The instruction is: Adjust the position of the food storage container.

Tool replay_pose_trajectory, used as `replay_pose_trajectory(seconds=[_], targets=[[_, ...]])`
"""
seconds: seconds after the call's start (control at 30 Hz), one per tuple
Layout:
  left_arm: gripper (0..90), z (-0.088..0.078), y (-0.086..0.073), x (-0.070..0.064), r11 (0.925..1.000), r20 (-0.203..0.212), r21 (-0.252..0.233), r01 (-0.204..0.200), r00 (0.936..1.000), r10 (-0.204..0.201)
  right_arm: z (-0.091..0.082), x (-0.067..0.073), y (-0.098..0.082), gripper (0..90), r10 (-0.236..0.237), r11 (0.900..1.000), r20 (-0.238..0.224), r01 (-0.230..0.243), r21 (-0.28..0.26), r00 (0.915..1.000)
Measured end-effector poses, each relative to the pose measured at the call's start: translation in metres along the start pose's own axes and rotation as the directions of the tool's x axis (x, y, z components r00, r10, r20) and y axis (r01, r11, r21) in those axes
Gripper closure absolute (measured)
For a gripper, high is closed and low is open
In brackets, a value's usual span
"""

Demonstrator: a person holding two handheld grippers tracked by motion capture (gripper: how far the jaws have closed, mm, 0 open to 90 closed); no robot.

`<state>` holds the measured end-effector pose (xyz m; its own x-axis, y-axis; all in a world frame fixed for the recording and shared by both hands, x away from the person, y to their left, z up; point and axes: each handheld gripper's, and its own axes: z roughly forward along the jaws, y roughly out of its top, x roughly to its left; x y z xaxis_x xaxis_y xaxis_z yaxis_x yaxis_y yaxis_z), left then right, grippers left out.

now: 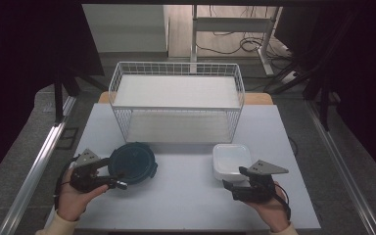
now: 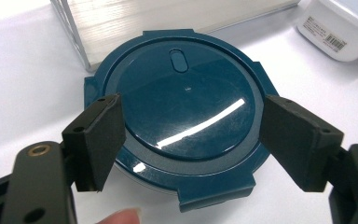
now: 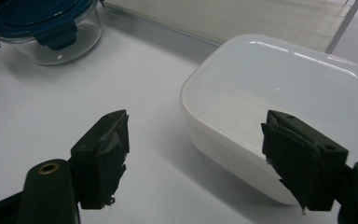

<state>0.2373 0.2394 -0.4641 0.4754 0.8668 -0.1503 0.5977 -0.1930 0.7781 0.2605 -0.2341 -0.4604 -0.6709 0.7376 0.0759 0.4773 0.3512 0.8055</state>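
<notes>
A round glass container with a dark teal clip lid (image 1: 133,163) stands on the white table, front left. My left gripper (image 1: 115,174) is at its near-left edge. In the left gripper view the jaws of the left gripper (image 2: 189,135) stand wide apart on either side of the lid (image 2: 186,102), and the pads do not press on it. A white lidded square container (image 1: 231,159) sits front right. My right gripper (image 1: 235,177) is just in front of it, open, with the container's near corner (image 3: 279,93) reaching in between the jaws of the right gripper (image 3: 196,140), untouched.
A white wire rack (image 1: 176,100) with two shelves stands across the back of the table (image 1: 186,200), close behind both containers. The glass container (image 3: 42,28) also appears far left in the right gripper view. Table edges run near both hands.
</notes>
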Motion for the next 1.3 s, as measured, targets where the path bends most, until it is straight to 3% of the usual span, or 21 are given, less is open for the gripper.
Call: replay_pose_trajectory(seconds=[0.33,0.73,1.0,1.17,1.23,1.3], targets=[[22.5,0.001,-0.001,-0.004,0.9995,0.001,0.007,-0.031,0.9995,0.031,-0.001,0.001,0.001,24.2,0.000,1.000,-0.001,0.000,-0.002,1.0000],[23.6,-0.002,-0.002,0.002,0.9999,-0.005,0.006,-0.014,0.9999,0.014,0.000,0.000,0.000,25.1,0.005,1.000,-0.003,-0.005,-0.004,1.0000],[31.1,-0.009,0.013,0.007,0.9996,0.025,0.011,-0.026,0.9993,0.026,0.000,0.002,0.000,25.8,0.003,1.000,-0.018,-0.003,-0.002,0.9998],[37.6,-0.011,0.023,0.008,0.9987,0.021,0.028,-0.044,0.9988,0.043,-0.001,0.001,0.001,25.9,0.009,1.000,-0.020,-0.009,-0.007,0.9998],[38.9,-0.011,0.033,0.009,0.9950,0.012,0.060,-0.080,0.9968,0.079,-0.001,0.000,0.000,26.0,0.012,1.000,-0.019,-0.013,-0.008,0.9997],[39.9,-0.011,0.038,0.009,0.9926,0.010,0.081,-0.090,0.9959,0.090,-0.001,0.000,0.000,25.9,0.014,1.000,-0.018,-0.014,-0.008,0.9997]])
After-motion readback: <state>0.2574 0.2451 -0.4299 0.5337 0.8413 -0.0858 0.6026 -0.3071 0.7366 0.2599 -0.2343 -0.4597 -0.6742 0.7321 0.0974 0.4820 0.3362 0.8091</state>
